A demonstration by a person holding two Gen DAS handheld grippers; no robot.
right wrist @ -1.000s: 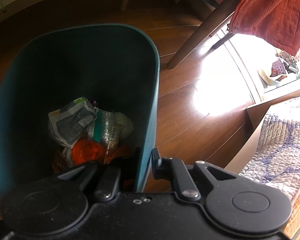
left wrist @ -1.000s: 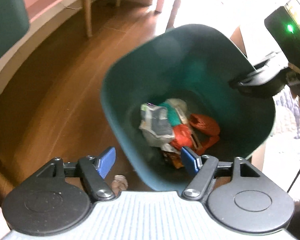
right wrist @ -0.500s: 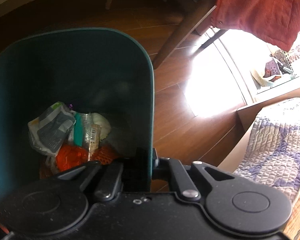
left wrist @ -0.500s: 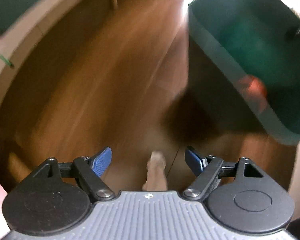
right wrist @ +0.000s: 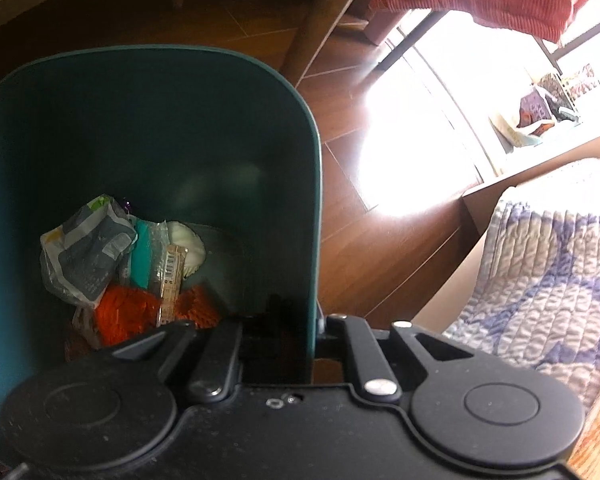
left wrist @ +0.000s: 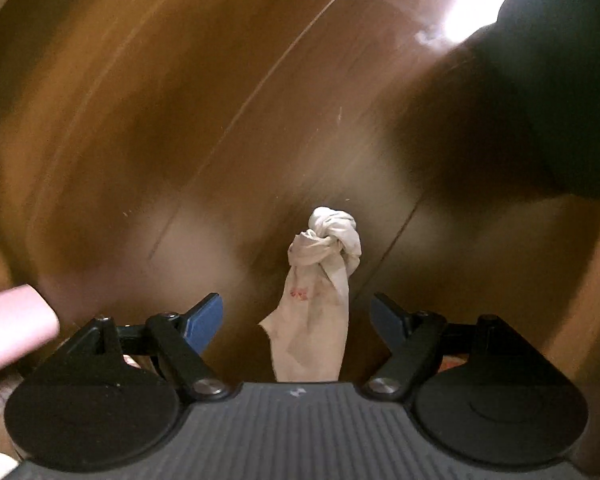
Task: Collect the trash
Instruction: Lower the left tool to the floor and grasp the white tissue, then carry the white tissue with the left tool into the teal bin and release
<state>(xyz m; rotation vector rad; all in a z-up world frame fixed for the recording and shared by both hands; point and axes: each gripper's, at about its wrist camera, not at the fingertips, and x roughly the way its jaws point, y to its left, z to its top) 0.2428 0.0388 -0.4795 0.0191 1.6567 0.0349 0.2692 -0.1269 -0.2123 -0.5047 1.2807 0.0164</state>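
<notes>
A: Left gripper (left wrist: 296,316)?
B: Spread wide, pads flanking the knotted off-white cloth scrap (left wrist: 320,304) on the brown wood floor (left wrist: 180,120).
A: Right gripper (right wrist: 316,328)?
B: Pinching the rim of the dark green plastic bin (right wrist: 204,128).

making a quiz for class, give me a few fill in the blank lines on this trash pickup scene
1. The left gripper hangs open over a knotted white ____ on the floor.
2. The right gripper is shut on the bin's ____.
3. The bin is dark ____.
4. The net in the bin is ____.

Missing words: tissue; wall; green; orange
</notes>
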